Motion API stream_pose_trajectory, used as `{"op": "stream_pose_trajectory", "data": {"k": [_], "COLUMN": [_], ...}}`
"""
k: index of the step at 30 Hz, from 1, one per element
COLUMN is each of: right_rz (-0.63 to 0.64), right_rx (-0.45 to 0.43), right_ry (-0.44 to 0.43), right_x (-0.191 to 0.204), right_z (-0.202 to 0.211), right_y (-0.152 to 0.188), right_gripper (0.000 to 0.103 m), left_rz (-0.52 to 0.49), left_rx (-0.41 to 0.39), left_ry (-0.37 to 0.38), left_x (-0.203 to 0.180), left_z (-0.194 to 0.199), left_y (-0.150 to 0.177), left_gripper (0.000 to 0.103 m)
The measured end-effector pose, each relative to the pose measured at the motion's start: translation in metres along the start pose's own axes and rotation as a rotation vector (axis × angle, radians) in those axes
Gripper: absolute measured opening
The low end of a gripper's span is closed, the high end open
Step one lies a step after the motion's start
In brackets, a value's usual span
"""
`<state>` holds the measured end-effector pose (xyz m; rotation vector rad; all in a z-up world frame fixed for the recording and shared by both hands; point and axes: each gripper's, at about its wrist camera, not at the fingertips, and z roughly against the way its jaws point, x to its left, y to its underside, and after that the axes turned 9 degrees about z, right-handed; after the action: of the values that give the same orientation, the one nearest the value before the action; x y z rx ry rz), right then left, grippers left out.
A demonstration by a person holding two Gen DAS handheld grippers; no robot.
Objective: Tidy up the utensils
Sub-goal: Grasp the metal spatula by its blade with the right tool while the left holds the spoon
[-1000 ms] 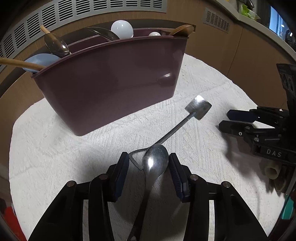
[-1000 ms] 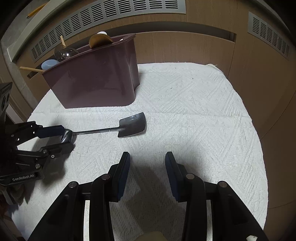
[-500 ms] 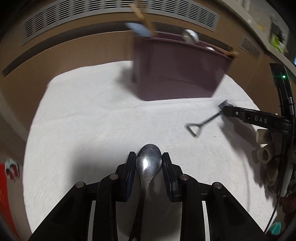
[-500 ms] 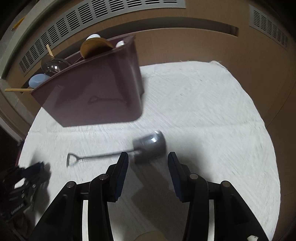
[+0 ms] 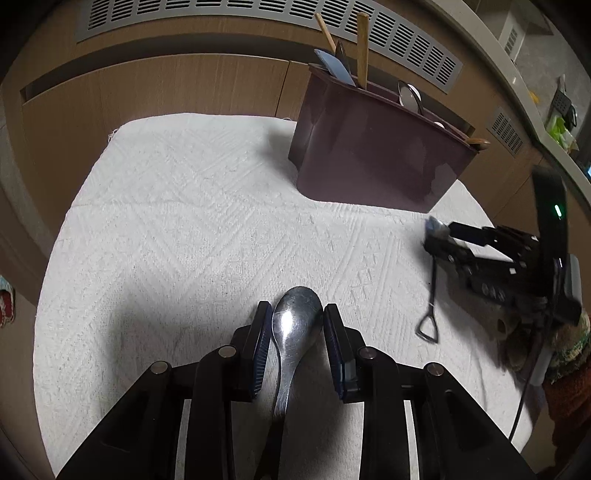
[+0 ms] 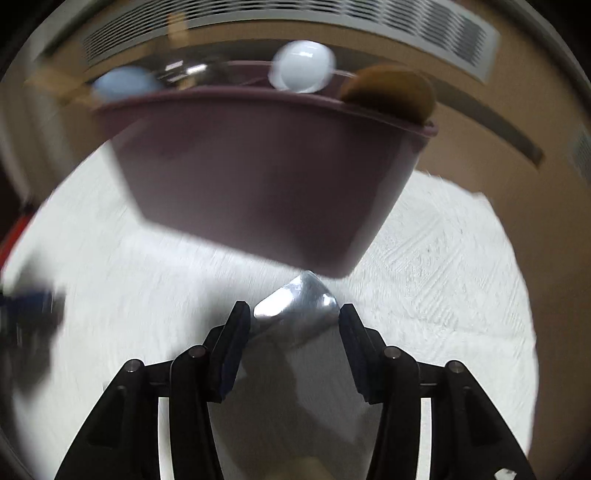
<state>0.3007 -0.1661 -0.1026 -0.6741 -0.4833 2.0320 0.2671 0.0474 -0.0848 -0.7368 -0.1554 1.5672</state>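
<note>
My left gripper [image 5: 297, 319] is shut on a metal spoon [image 5: 297, 314]; its bowl sits between the pads and its handle runs back under the gripper. A small shovel-shaped metal spoon [image 6: 299, 308] has its blade between the fingers of my right gripper [image 6: 293, 319], whose jaws are opening, with a thin gap on the left side. In the left wrist view the shovel spoon [image 5: 430, 295] lies on the cloth at the right, handle loop nearest me, with the right gripper [image 5: 437, 236] at its blade. The maroon utensil holder [image 5: 369, 162] stands at the back, close ahead of the right gripper.
A white textured cloth [image 5: 184, 229] covers the table. The holder [image 6: 266, 177] contains wooden, blue, white and metal utensils. Wood panels with vent grilles [image 5: 221, 14] run behind. A knit sleeve [image 5: 569, 350] and a cable show at the right edge.
My left gripper closed on the spoon and carried it left, away from the holder. My right gripper moved up to the shovel spoon's blade and toward the holder, its jaws widening.
</note>
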Motion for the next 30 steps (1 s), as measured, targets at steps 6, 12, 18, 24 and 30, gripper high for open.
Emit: {"op": "stream_pose_trajectory", "data": {"k": [6,12,18,24,30], "right_rz": [-0.146,-0.404,-0.461,-0.09,-0.11], "right_rx": [0.041,0.13,0.115,0.041,0.003], "right_ry": [-0.008,0.038,0.11,0.025,-0.059], "right_x": [-0.015,-0.01,0.013,0.054,0.031], "right_z": [0.004,0.004,-0.003,-0.005,-0.001], "right_y": [0.016,0.012,-0.01,-0.038,-0.016], "right_gripper": [0.058,0.069,0.066,0.031,0.045], "left_rz": [0.017,0.036,0.047,0.043,0.021], "left_rx": [-0.001,0.005,0.008,0.018,0.017], "left_ry": [0.015,0.041,0.044,0.042,0.015], "left_x": [0.002,0.007,0.007,0.008,0.003], "left_z": [0.001,0.001,0.001,0.002,0.001], "left_y": [0.001,-0.001,-0.001,-0.001,-0.001], "left_gripper": [0.03,0.03,0.03,0.03,0.03]}}
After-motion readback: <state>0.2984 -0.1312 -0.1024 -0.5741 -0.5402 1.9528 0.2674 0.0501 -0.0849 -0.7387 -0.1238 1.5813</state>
